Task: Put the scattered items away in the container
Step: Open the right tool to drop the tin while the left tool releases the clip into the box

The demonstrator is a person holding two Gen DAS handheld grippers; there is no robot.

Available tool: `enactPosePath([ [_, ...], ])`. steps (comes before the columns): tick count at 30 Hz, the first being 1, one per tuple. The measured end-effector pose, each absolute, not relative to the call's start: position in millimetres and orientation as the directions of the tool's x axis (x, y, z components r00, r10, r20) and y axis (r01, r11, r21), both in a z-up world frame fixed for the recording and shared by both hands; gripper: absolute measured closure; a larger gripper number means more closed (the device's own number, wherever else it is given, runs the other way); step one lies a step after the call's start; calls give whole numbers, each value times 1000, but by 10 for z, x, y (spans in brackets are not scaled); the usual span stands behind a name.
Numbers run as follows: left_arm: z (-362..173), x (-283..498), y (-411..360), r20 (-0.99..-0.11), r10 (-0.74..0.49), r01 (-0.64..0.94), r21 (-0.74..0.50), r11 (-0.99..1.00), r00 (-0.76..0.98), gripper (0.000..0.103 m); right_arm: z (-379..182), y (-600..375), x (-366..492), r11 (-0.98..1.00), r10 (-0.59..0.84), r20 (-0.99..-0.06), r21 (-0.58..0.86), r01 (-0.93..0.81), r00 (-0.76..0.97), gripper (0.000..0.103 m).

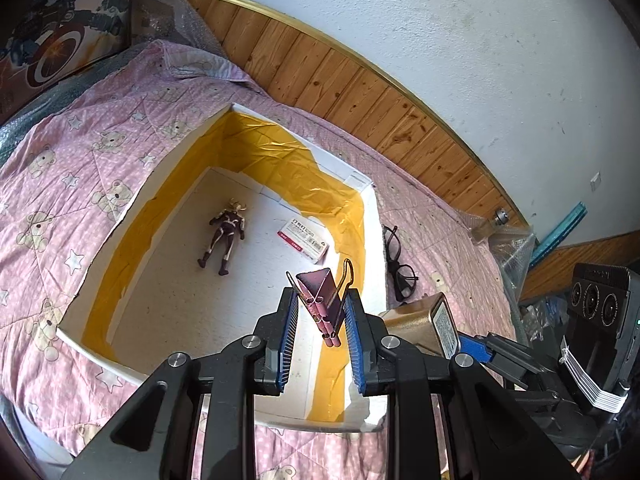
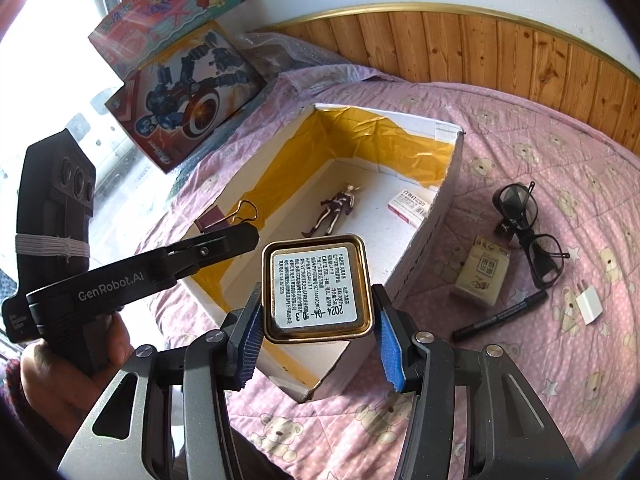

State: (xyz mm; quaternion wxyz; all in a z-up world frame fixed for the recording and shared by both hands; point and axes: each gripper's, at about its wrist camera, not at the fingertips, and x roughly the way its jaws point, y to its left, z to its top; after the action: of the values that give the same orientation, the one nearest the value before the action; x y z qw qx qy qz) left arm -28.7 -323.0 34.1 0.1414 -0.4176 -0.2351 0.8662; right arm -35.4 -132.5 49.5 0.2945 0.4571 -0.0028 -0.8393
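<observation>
This is a bedroom in a home. A bed is spread with a pink quilt printed with bears and stars, set against a wood-panelled wall with white plaster above and a window at one side. Toy boxes lean by the window, and household odds lie on the quilt: glasses, a marker, a charger plug and a small carton, beside an open box holding a toy figure.
</observation>
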Motion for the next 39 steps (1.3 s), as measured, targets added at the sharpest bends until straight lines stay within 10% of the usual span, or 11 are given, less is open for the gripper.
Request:
enactPosePath([
  [39, -234, -752, -3594, -885, 220, 155, -305, -940, -410, 67, -339, -2805, -2233, -796, -405, -911, 312, 518, -73, 47],
])
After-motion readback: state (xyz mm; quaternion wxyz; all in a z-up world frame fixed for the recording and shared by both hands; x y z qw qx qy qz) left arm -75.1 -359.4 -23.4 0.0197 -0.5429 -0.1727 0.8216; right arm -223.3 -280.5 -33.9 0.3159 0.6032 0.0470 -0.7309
